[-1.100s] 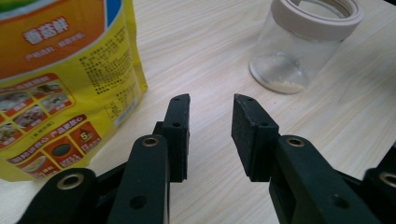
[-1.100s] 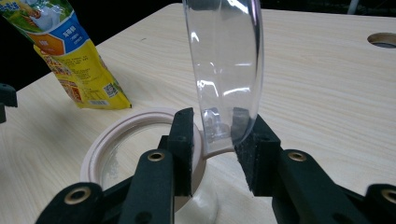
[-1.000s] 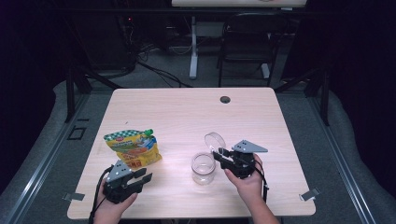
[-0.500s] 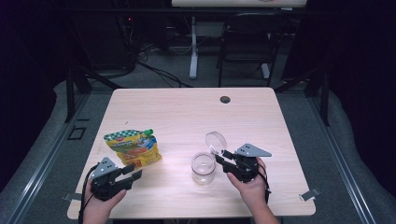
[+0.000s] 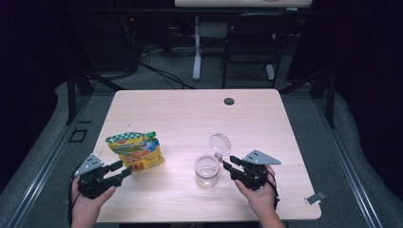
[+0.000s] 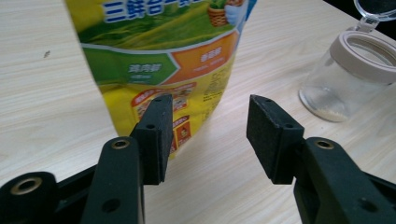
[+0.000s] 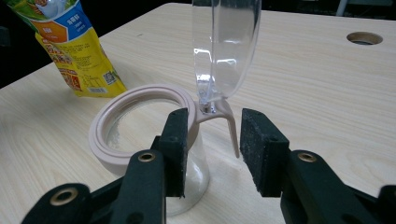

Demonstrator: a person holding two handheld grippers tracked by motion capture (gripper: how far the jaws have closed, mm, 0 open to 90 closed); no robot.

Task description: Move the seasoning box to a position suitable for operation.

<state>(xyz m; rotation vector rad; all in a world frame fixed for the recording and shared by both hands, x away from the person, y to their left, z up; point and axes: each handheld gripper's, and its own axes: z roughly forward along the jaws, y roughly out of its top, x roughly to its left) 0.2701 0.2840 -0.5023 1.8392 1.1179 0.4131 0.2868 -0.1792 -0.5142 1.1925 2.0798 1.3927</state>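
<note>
High view: a yellow snack bag stands on the pale wood surface, near the person's left side. A clear glass jar stands a bit to its right, well apart from the bag. The jar has a pink rim, and its clear lid is flipped up and open on a hinge.

The left gripper sits just beside the low corner of the bag. In the left gripper view, its fingers are spread wide and hold nothing. The bag is just past them, nearer the left finger than the right one.

The right gripper is at the jar's right side. In the right gripper view, its fingers are partly open, 1 on each side of the lid's hinge tab. They do not look like they pinch it yet. The left finger looks very close to the jar.

I think the job is to pour from the bag into the jar, and the step now is to get hold of both.

To do it well, the left gripper should move so the bag's edge sits in the middle between the fingers, then close gently so the bag does not tip. The right gripper should keep the jar from sliding and not knock the lid shut.
</note>
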